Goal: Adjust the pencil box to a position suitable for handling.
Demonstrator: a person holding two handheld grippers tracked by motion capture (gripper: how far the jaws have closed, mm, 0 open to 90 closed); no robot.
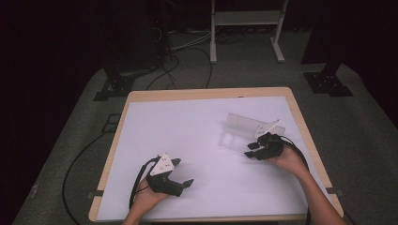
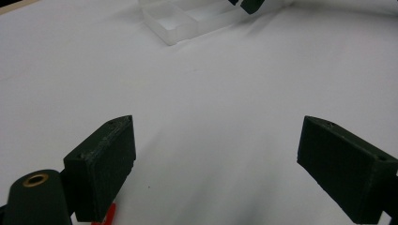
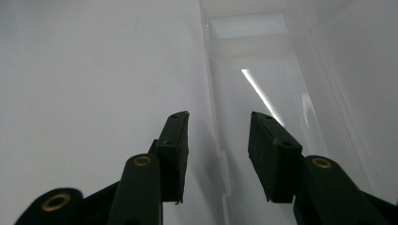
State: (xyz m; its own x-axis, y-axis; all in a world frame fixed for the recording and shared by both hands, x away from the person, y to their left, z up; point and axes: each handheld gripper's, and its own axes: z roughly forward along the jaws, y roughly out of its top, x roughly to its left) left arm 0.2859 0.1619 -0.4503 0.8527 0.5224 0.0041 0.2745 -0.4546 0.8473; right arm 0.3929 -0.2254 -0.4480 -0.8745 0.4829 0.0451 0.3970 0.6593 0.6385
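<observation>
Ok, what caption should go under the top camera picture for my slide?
Two hands hold open grippers, left gripper and right gripper, over a white table beside a clear plastic box.

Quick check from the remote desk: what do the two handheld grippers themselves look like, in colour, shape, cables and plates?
Both are black. The left gripper carries a pale three-cornered plate with small dark marks, and a black cable trails from it. The right gripper also bears a pale plate and a black cable. Each claw has flat rectangular pads; brass-coloured rings sit in the bodies. Forearms are bare, no sleeves.
</observation>
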